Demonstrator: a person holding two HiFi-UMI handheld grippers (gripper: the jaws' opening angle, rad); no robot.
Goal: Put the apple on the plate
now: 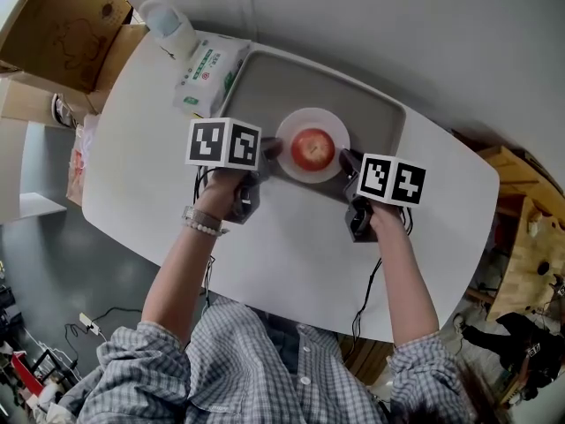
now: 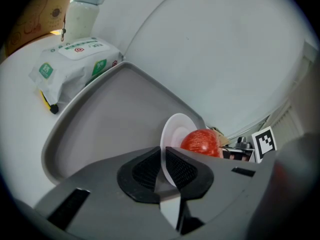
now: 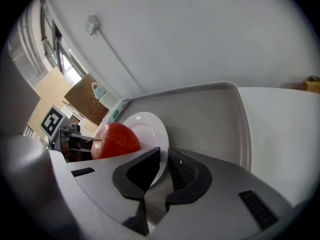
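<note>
**Apple's on, and both grippers have the plate**

The white table fills the picture, with the grey tray toward its 12 o'clock and a wipes pack at the tray's 10 o'clock. In the tray's near half is the white plate, and the red apple sits dead centre on it, so the goal looks met.

Now the grip. The left gripper has its jaws pinching the plate rim at 9 o'clock. The right gripper has its jaws pinching the rim at about 4 o'clock. The apple lies between the two, just past each pair of jaws — neither hand is nearer.

Is the plate resting on the tray or held just above it? Can't tell. My read is that the next move turns on keeping the plate level — a round apple would roll toward whichever side dips.
</note>
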